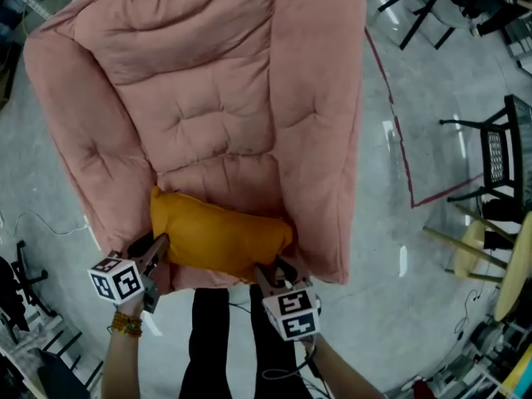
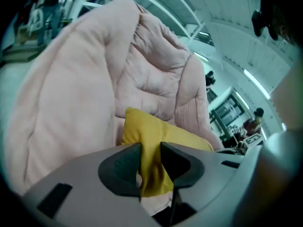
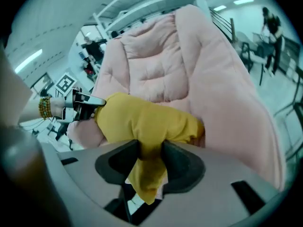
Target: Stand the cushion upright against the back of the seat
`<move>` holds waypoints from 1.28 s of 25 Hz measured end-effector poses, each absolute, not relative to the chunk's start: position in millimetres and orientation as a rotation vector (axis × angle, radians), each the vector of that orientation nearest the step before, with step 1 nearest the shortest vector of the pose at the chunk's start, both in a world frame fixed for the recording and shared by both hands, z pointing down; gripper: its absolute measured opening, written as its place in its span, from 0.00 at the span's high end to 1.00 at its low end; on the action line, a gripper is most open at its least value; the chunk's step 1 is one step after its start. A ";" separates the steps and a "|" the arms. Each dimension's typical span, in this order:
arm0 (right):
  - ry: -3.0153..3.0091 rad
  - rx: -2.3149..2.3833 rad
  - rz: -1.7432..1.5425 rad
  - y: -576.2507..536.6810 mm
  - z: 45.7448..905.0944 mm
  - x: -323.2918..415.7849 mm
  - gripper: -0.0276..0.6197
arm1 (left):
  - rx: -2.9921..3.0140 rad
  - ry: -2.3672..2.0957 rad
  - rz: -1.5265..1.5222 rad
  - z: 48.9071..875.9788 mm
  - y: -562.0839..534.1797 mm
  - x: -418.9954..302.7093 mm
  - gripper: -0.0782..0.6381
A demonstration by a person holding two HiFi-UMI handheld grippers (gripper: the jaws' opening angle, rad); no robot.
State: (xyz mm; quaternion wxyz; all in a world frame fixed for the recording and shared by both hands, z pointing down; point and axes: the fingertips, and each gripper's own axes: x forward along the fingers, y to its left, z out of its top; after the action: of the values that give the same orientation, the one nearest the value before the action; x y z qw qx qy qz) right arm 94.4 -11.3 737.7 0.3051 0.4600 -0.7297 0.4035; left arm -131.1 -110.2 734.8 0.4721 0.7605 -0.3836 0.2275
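Your left gripper [image 1: 160,249] is clamped on the yellow cushion [image 1: 218,238] at its left end. In the left gripper view, a fold of yellow fabric is squeezed between the two dark pads [image 2: 124,167], and a loose bit hangs below them.

Your right gripper [image 1: 268,274] pinches the cushion's near right corner. In the right gripper view, the fabric bunches into the gap between the jaws and a yellow tail droops beneath.

The cushion lies across the front of the pink seat [image 1: 216,98], long side running left to right. It sits low on the seat pad between the two padded arms. The quilted back [image 1: 208,48] rises beyond it, with bare pink padding showing between the cushion and the back.

The cushion's left end bulges where it is gripped. Its right end sits just beside the right arm [image 1: 328,140] of the seat.

A marker cube [image 1: 116,278] rides on the left tool and another cube [image 1: 293,312] on the right one. A beaded bracelet [image 1: 125,324] circles your left wrist.

A red tape line [image 1: 401,135] runs along the grey floor [image 1: 391,322] to the right of the seat, with a black chair [image 1: 499,156] beyond it.
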 end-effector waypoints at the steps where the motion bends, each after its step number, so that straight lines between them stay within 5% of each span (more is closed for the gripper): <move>1: -1.955 1.187 0.965 -21.9 731.5 97.6 0.69 | 1.811 -0.971 0.490 731.4 -100.1 -136.1 0.70; 6: -1.940 0.955 0.540 -82.4 742.6 111.1 0.68 | 1.602 -1.001 0.373 742.8 -38.0 -131.4 0.71; 13: -1.870 1.027 0.555 -98.6 751.2 125.5 0.62 | 1.726 -0.991 0.527 734.3 -34.6 -129.2 0.71; 20: -1.904 1.235 1.563 -17.4 773.2 49.4 0.51 | 2.179 -0.558 0.933 733.5 -128.0 -71.0 0.54; 26: -1.862 1.336 1.870 -29.0 806.1 32.8 0.50 | 2.123 -0.119 1.085 779.6 -132.1 -10.0 0.49; 32: -1.796 1.355 1.956 -45.2 821.8 36.7 0.54 | 2.085 -0.191 1.063 805.5 -123.8 -7.2 0.51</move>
State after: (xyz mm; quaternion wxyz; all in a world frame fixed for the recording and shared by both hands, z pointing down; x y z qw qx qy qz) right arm 36.7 -45.2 821.8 0.0802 0.4530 -0.6004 0.6541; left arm -7.2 -123.8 805.5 0.3863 0.8190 -0.0752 0.4176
